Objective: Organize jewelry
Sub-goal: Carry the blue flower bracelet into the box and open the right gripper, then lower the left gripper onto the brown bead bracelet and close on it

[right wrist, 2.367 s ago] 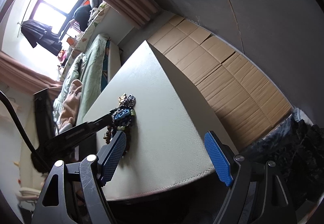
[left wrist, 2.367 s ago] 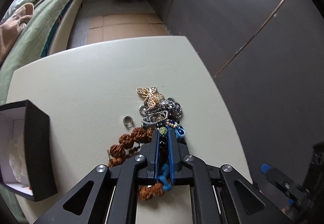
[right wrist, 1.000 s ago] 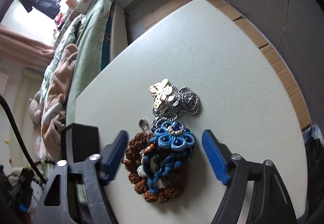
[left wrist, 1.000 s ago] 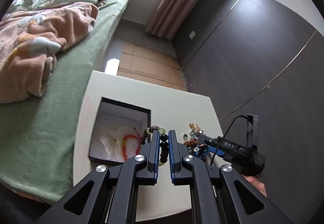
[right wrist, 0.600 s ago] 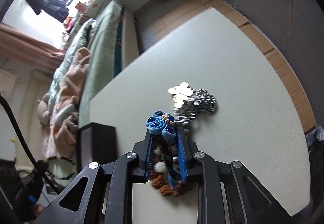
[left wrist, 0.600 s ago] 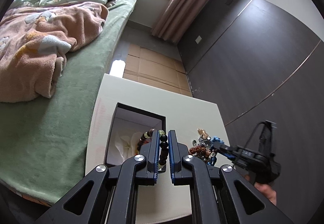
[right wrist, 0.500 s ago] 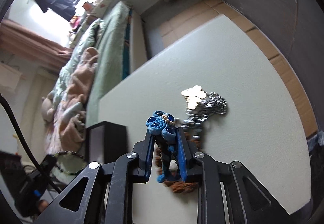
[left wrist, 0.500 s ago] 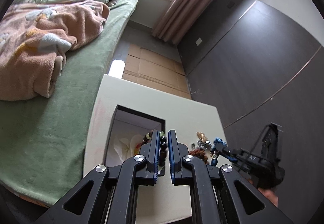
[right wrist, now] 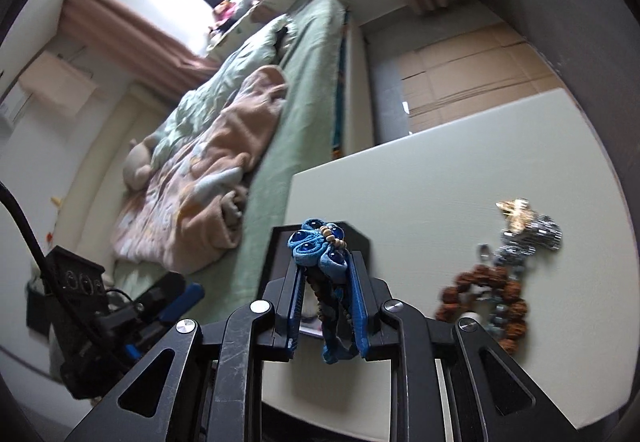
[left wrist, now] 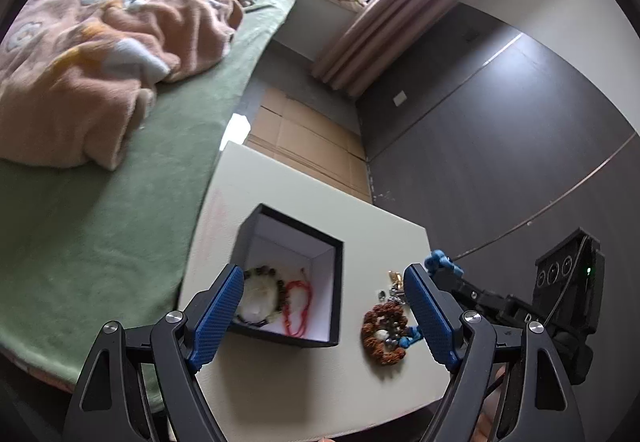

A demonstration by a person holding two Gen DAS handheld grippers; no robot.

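A: Left wrist view: left gripper (left wrist: 322, 316) gaping wide over the black box (left wrist: 335, 294), beaded bracelet (left wrist: 262, 294) inside it.

B: Right wrist view: right gripper (right wrist: 326, 304) is clamped on the blue fabric necklace (right wrist: 318, 240), just this side of that box (right wrist: 280, 242).

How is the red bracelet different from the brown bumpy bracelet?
The red bracelet is thin like string; the brown seed-bead bracelet is made of fat, knobbly beads. The red bracelet lies inside the black box; the brown seed-bead bracelet lies on the white table, right of the box, tangled with other pieces. Both lie flat as loops, and neither tool holds them.
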